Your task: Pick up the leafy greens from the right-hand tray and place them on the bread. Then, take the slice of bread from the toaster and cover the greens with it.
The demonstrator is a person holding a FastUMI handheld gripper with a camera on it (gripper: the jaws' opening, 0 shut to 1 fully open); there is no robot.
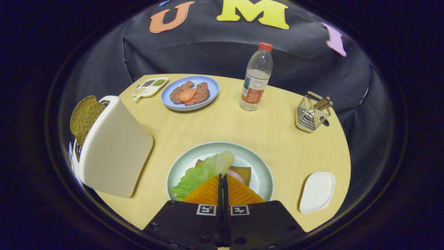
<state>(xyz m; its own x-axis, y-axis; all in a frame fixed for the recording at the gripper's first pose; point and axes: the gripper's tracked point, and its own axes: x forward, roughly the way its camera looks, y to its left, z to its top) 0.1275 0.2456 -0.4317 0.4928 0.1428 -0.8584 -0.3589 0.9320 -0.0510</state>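
My gripper (222, 176) hangs over the green-rimmed plate (264, 170), its fingers pressed together on an edge of the leafy greens (203, 172). The leaf spreads out to the left of the fingertips, over the plate. Beneath it a brown slice of bread (243, 173) with a pink slice (236, 175) on top lies on the plate, partly hidden by the fingers. To the left stands the white toaster (114, 149), and a round brown slice of bread (85, 116) sticks up out of its slot. The small white tray (317, 191) lies to the right of the plate, with nothing on it.
Beyond the plate, a blue plate (213, 93) holds meat pieces and a tomato slice, with a small seasoning dish (150, 86) beside it. A water bottle (256, 81) stands at the back middle, and a wire utensil basket (310, 114) sits at the back right.
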